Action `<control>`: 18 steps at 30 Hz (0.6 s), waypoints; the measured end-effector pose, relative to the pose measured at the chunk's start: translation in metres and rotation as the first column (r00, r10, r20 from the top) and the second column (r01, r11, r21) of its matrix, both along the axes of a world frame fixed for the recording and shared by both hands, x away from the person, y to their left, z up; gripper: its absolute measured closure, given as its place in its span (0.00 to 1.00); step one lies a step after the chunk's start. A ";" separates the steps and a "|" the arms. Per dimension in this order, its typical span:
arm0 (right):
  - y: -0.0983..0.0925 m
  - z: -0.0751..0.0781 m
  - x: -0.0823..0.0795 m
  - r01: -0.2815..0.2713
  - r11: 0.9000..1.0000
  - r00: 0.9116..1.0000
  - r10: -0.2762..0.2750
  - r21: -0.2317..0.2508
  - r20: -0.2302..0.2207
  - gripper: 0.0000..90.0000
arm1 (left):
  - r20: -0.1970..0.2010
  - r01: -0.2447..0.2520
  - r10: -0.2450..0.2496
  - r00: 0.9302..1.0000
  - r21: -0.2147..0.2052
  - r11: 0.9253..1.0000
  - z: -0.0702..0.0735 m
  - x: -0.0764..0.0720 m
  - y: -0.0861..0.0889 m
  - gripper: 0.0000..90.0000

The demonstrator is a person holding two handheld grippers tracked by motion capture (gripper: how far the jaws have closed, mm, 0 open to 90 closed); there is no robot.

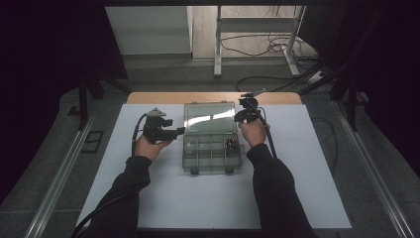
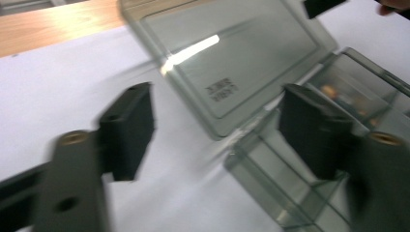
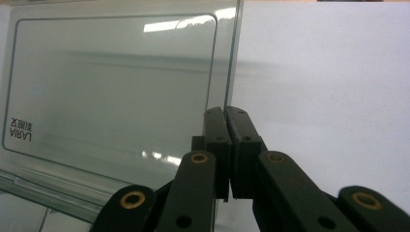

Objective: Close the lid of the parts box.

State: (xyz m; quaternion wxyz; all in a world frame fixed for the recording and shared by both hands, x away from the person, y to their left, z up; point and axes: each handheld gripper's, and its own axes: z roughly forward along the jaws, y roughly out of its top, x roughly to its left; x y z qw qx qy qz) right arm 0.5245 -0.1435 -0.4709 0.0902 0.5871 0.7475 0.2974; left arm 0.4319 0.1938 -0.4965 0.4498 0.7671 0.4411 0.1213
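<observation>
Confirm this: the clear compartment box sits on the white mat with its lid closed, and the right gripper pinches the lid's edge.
Not quite. The lid of the box stands open, as the high view shows. The right gripper does pinch its edge, above the white mat.

On your bench (image 1: 163, 198) a compartment box (image 1: 212, 153) sits in the middle with its lid (image 1: 210, 117) swung open behind it, toward the far edge. Your left claw (image 1: 180, 131) is at the box's left side, where lid meets base. Your right claw (image 1: 241, 115) is at the lid's right edge, pinching it. Small parts (image 1: 230, 144) lie in the box's right-hand compartment.
</observation>
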 end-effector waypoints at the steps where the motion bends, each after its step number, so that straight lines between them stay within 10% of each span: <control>1: 0.000 0.000 -0.001 0.003 1.000 1.000 -0.003 0.002 0.007 0.98 | 0.000 -0.001 0.001 1.000 -0.007 1.000 -0.001 0.002 0.002 0.50; 9: 0.000 0.004 -0.009 0.003 1.000 0.999 -0.003 -0.002 0.054 0.98 | -0.042 0.007 -0.007 0.999 0.006 1.000 -0.014 0.022 0.000 0.98; 18: 0.004 0.007 -0.014 0.006 1.000 0.996 -0.003 -0.024 0.092 0.98 | -0.094 -0.017 0.016 0.995 -0.015 1.000 -0.030 0.043 -0.004 0.99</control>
